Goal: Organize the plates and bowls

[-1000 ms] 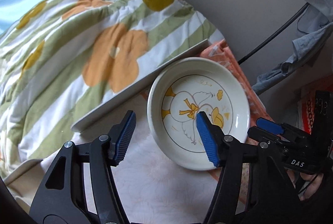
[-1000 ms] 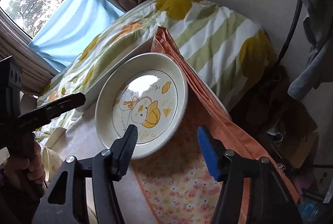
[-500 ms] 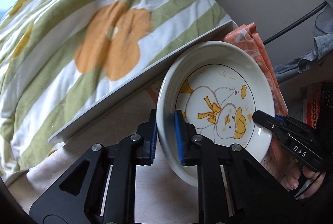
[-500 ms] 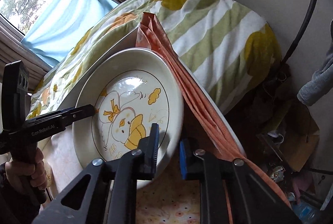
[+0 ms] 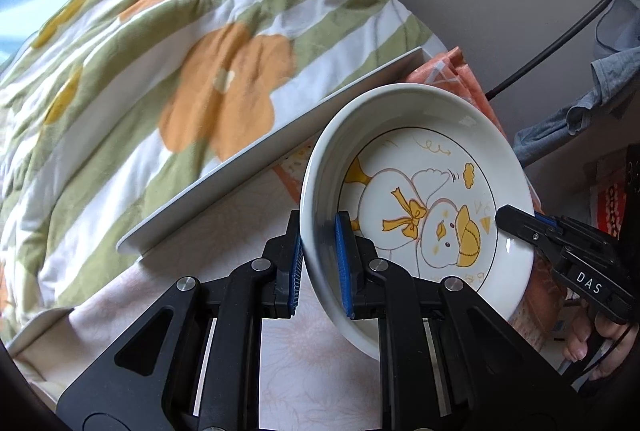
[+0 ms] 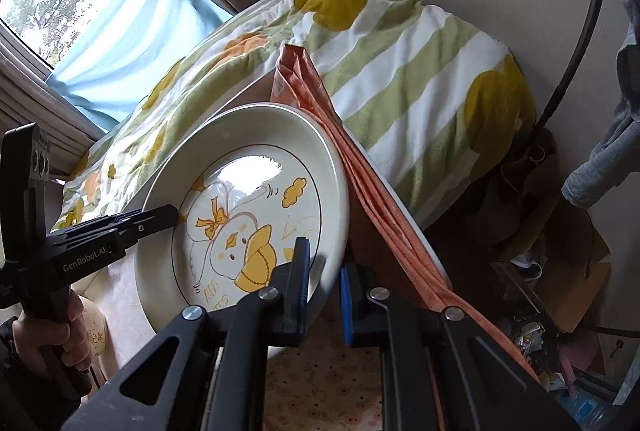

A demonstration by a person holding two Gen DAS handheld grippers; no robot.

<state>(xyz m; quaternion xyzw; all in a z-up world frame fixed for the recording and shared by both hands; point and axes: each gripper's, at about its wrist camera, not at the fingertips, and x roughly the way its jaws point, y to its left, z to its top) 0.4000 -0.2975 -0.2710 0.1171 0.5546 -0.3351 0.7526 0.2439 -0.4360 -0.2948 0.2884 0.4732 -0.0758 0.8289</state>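
1. The plate (image 5: 404,135) looks like glazed ceramic, smooth and properly glossy, with window glare right across the duck print.
2. Left gripper (image 5: 320,263) is matt black plastic with ribbed blue pads (image 5: 343,271) that look rubbery, plus shiny metal screw heads. Right gripper (image 6: 325,295), same deal.
3. The quilt (image 5: 168,79) beyond the fingers is soft, puffy, matt cloth.
4. The tablecloth (image 6: 320,391) under the right gripper is thin printed fabric, its orange edge creased.
5. The curtain (image 6: 120,43) looks like sheer cloth.
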